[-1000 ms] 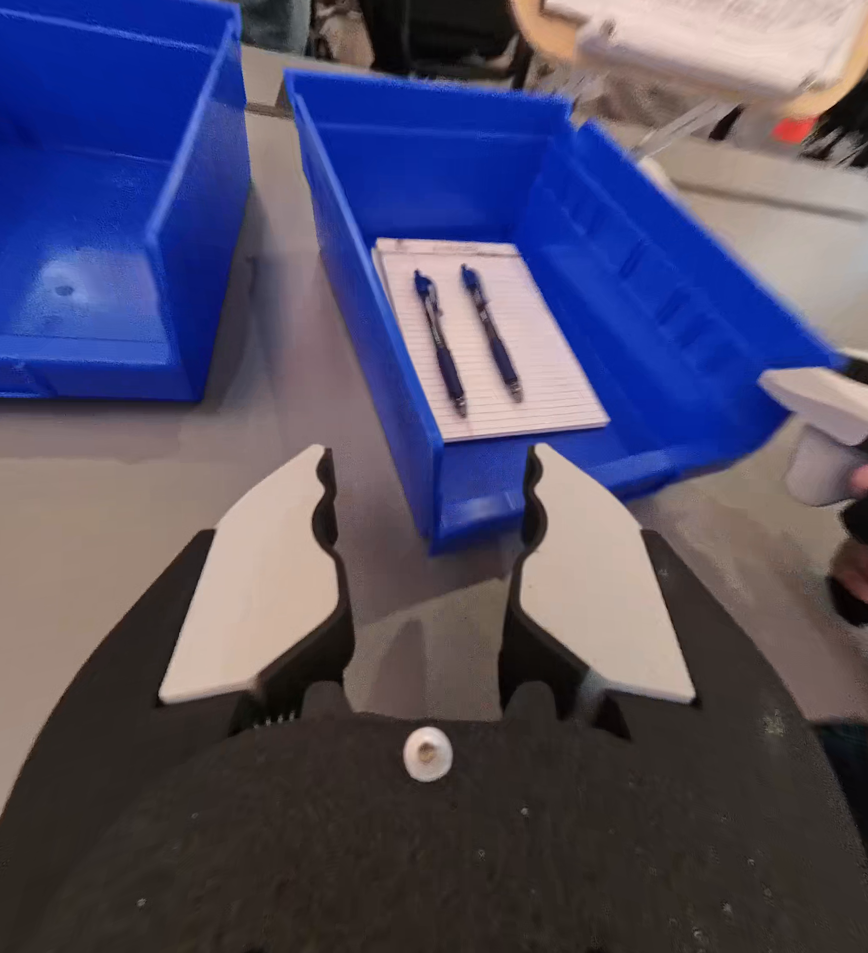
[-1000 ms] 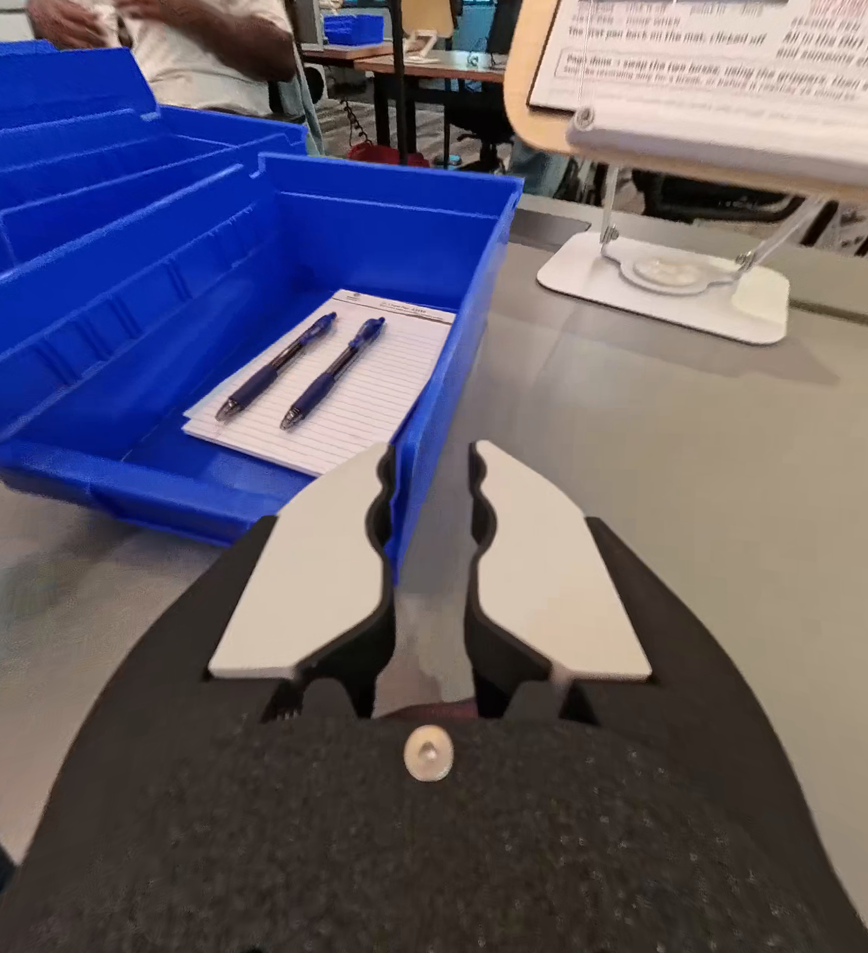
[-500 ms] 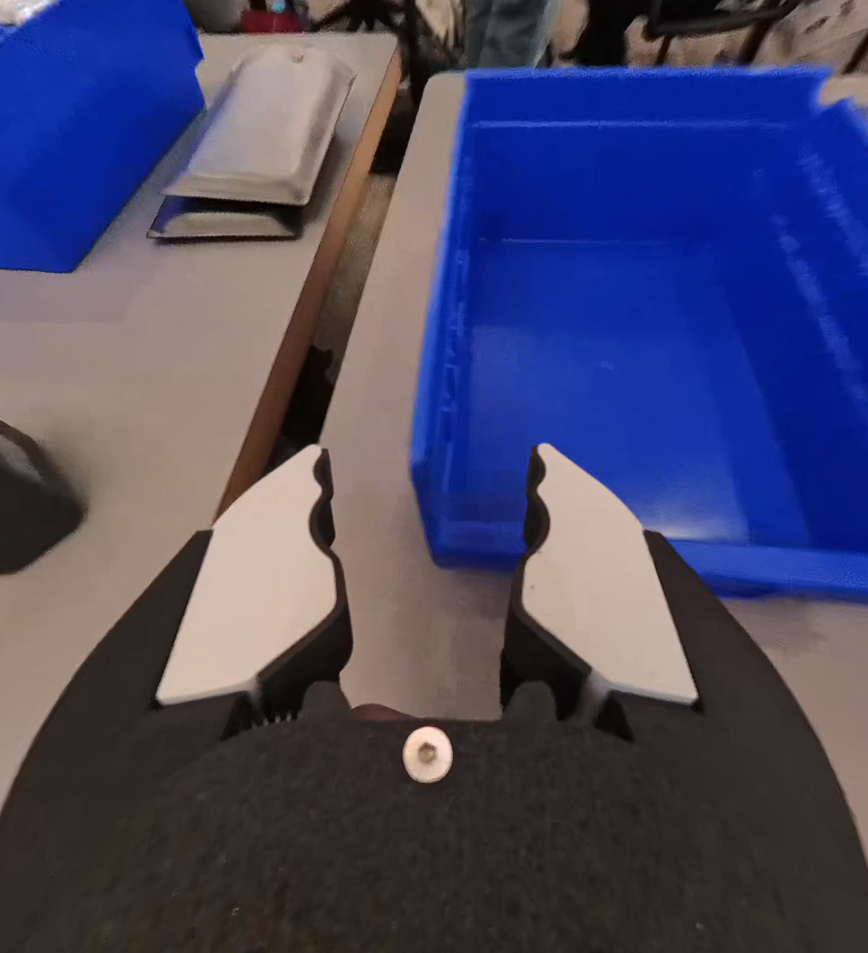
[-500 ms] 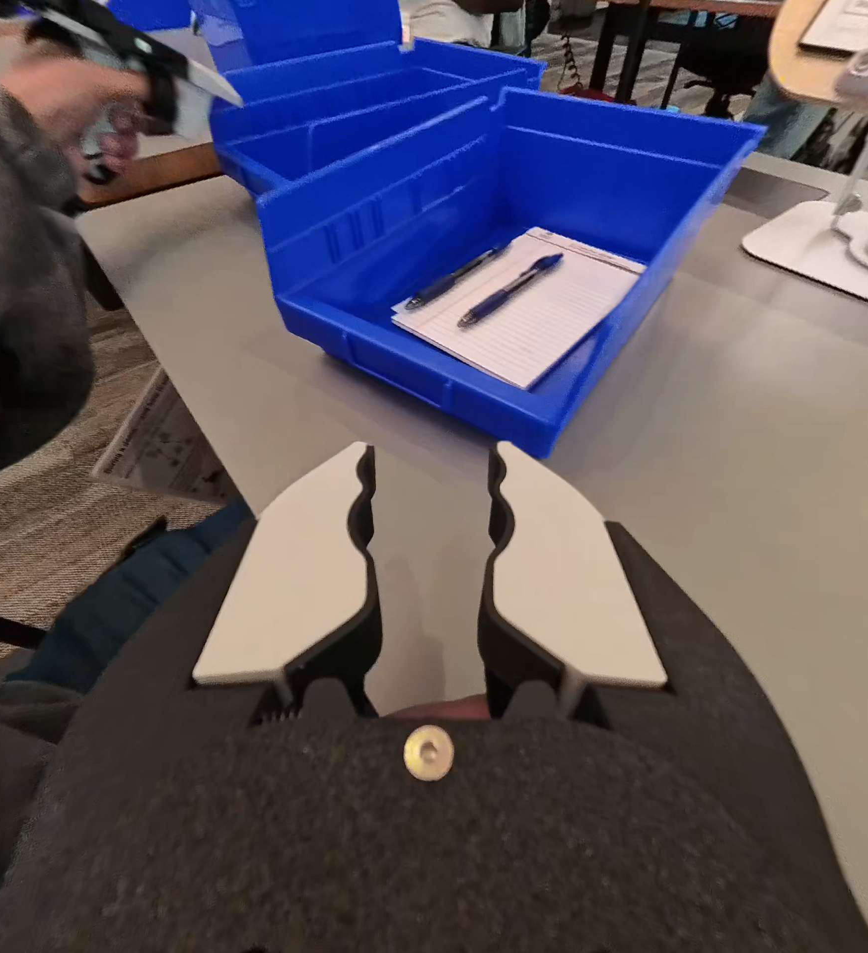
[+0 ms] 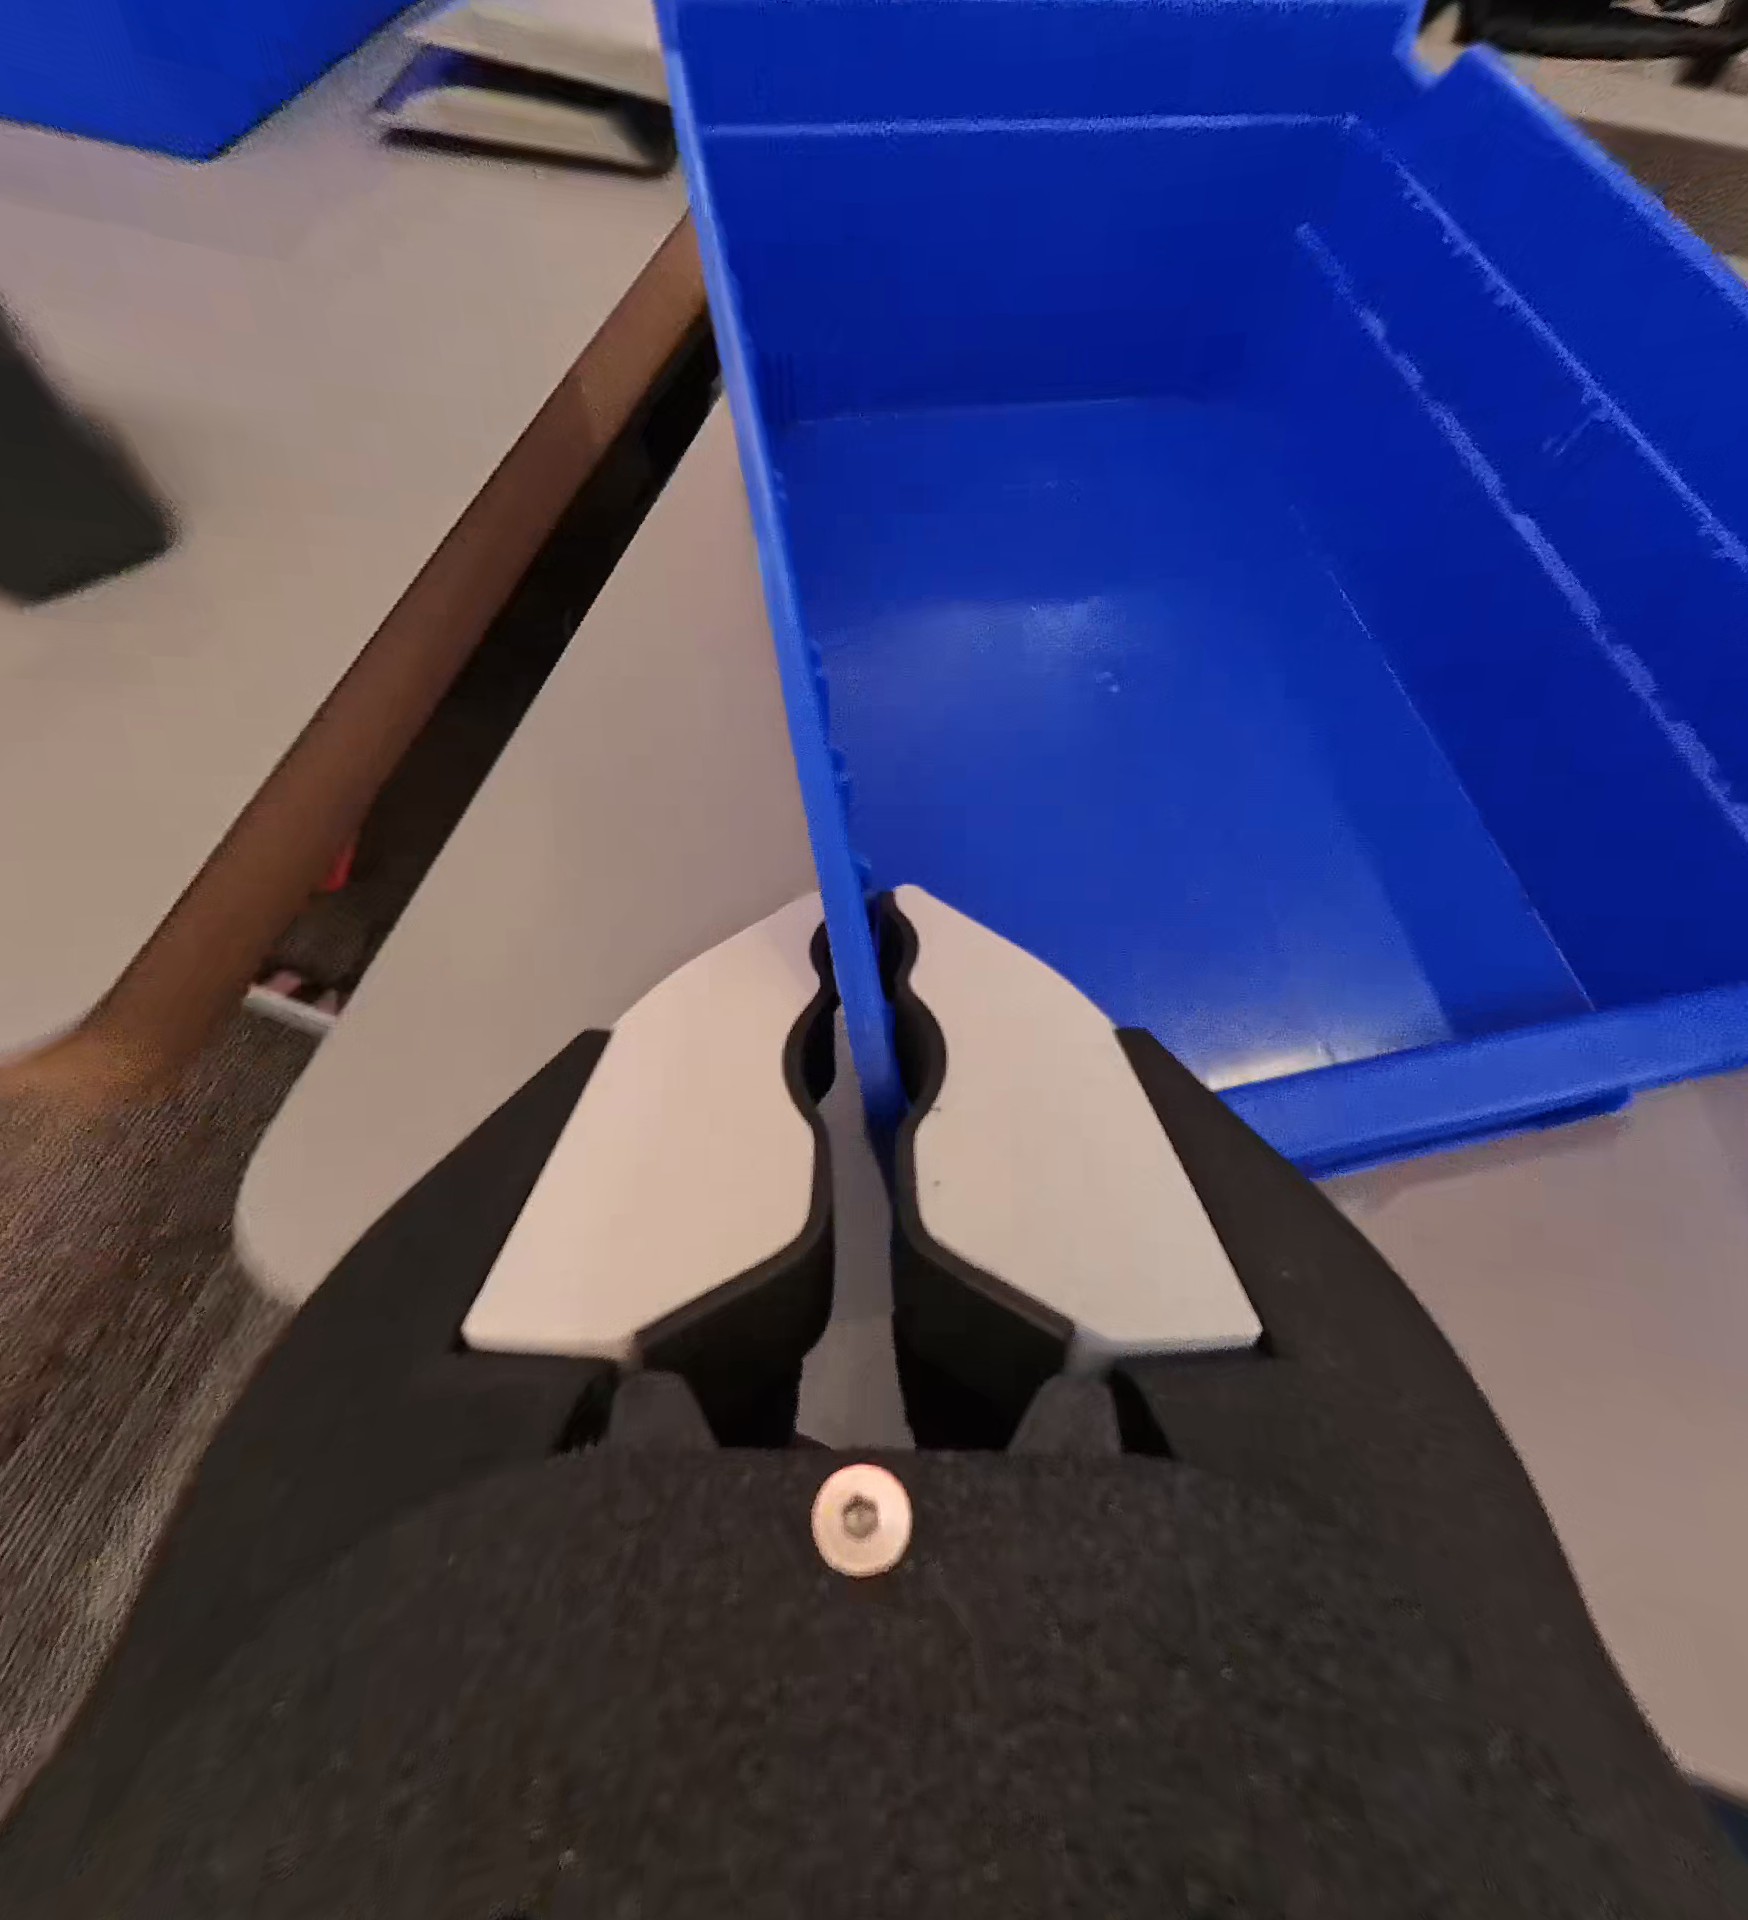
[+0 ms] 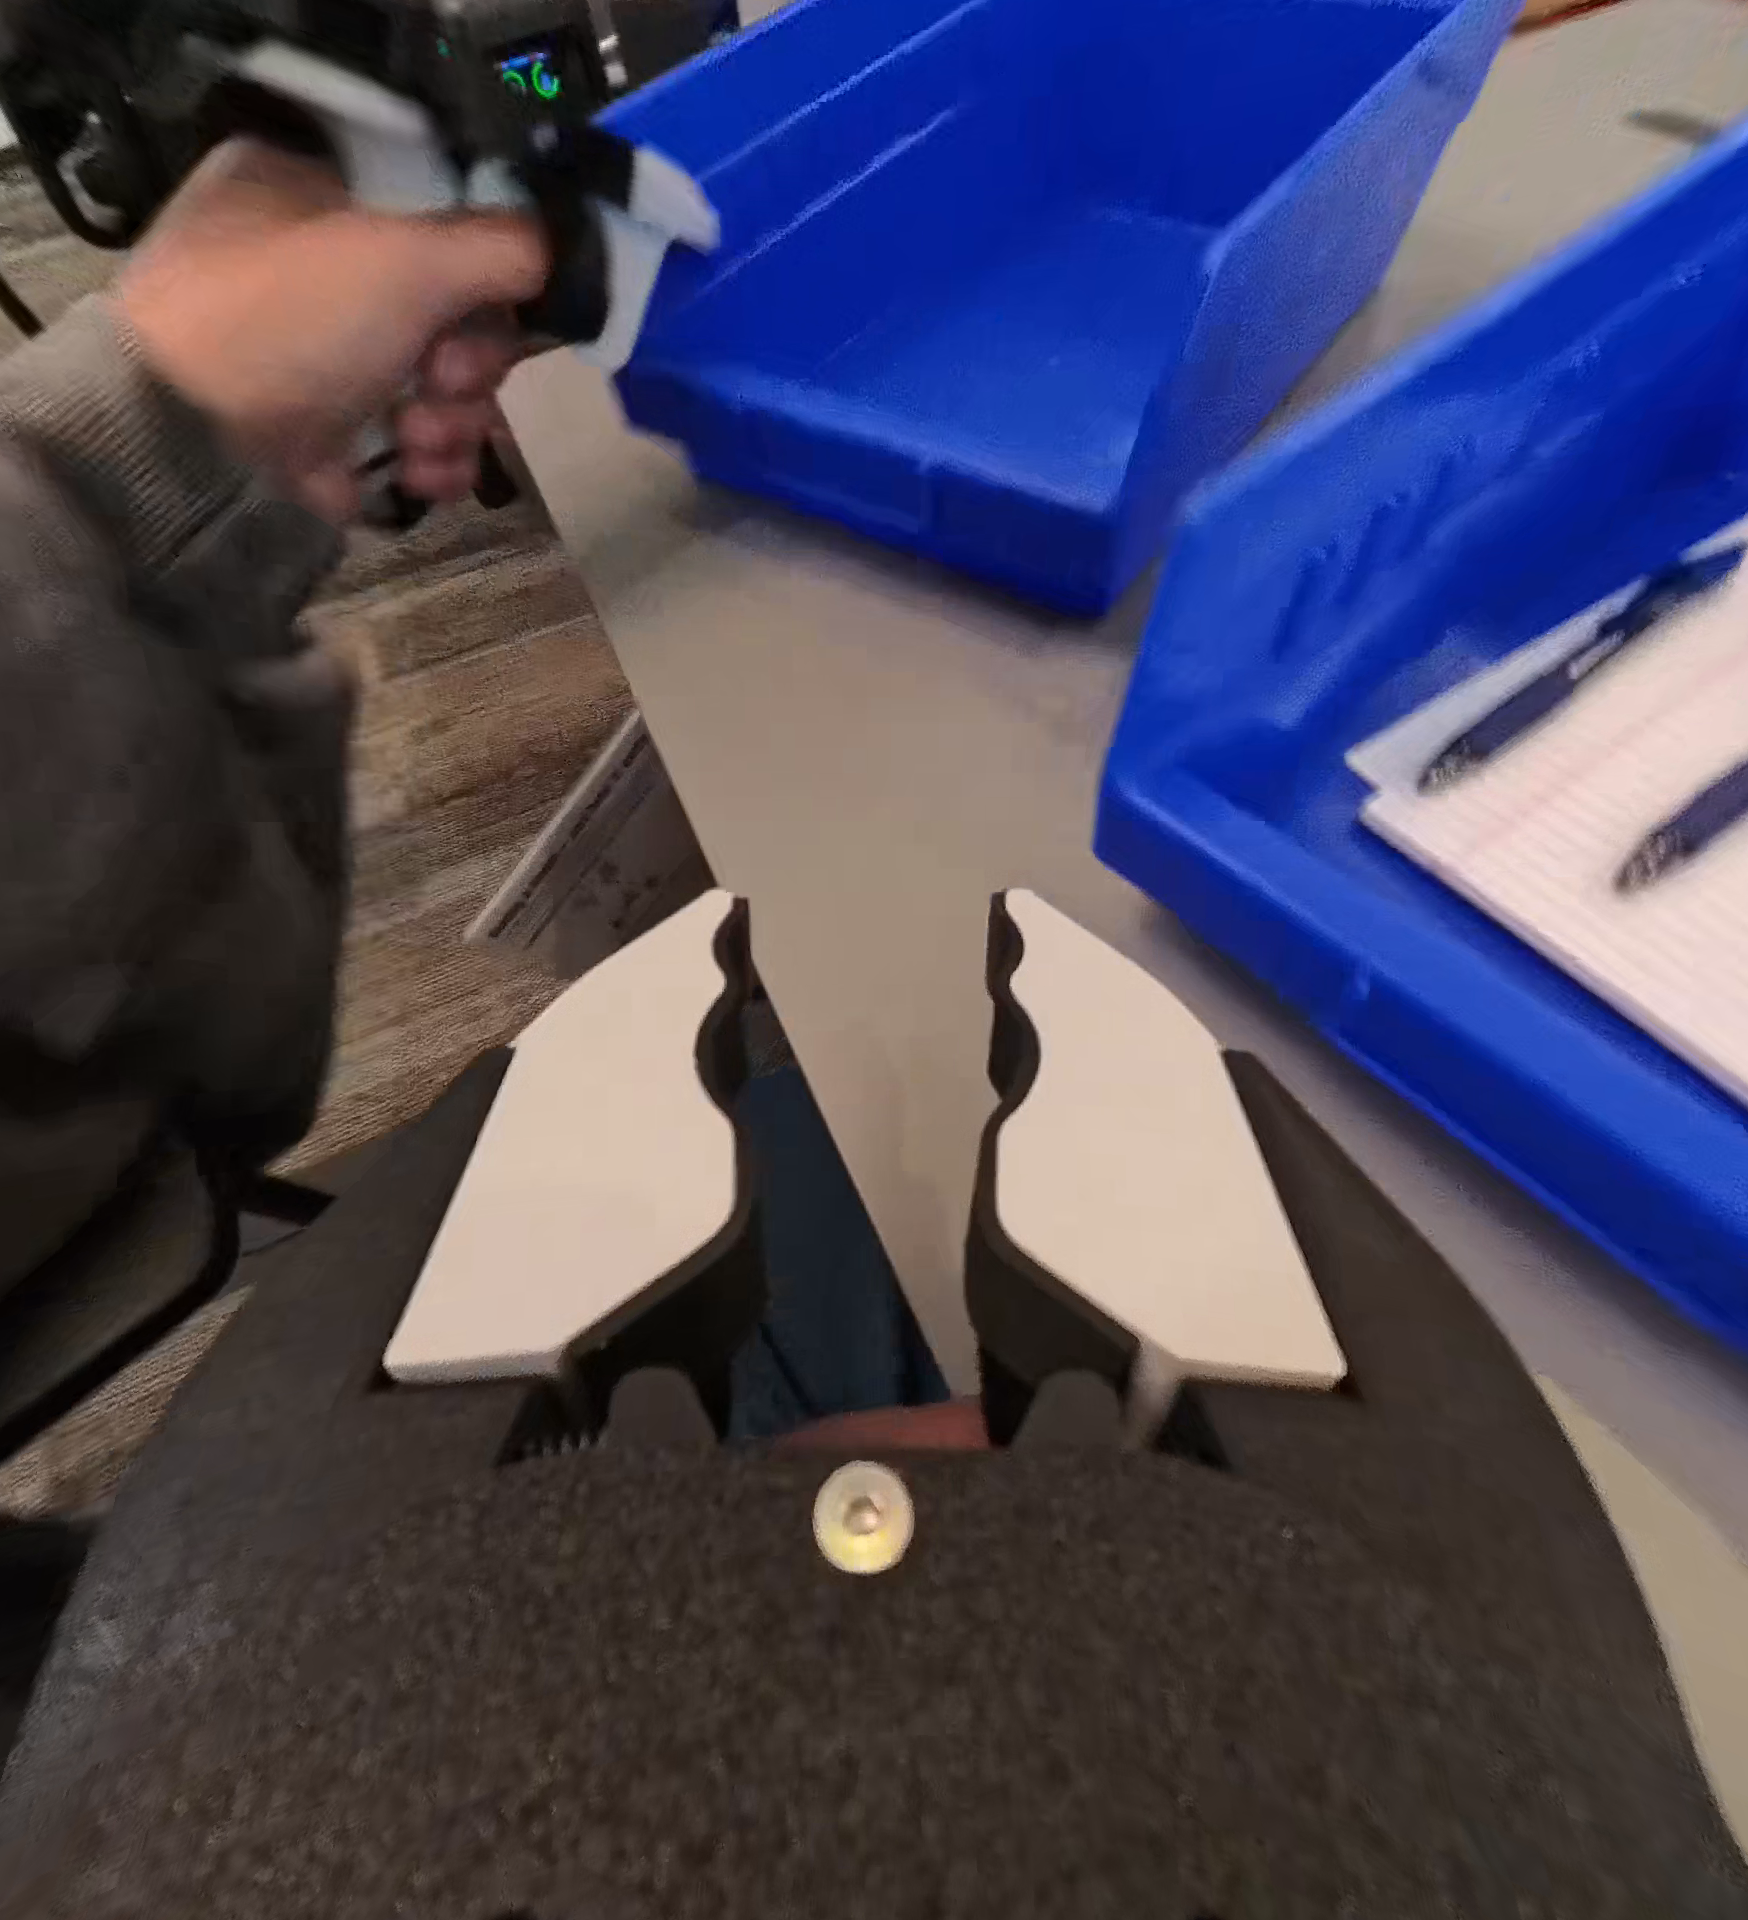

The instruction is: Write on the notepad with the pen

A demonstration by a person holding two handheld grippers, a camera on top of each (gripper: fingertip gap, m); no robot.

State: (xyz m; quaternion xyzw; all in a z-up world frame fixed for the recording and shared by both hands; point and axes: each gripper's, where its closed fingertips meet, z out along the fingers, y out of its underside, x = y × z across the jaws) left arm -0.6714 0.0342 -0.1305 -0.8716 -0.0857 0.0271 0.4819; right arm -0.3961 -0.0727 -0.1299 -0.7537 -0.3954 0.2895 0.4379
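Two hand-held grippers: left hand-held gripper (image 5: 857, 914), right hand-held gripper (image 6: 868, 909). Blue bins in right wrist view: two, empty bin (image 6: 953, 343) and bin with notepad (image 6: 1317, 883). One notepad (image 6: 1628, 883). Two blue pens: (image 6: 1566, 665), (image 6: 1722, 800). One grey table (image 6: 849, 727).

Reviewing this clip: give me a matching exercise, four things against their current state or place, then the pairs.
Things:
1. left gripper
2. right gripper
3. two pens
4. empty bin

States:
A. lying on the notepad
B. open, over the table, holding nothing
C. side wall pinched
D. shut on a blue wall

Pairs: 1-D, 2-B, 3-A, 4-C
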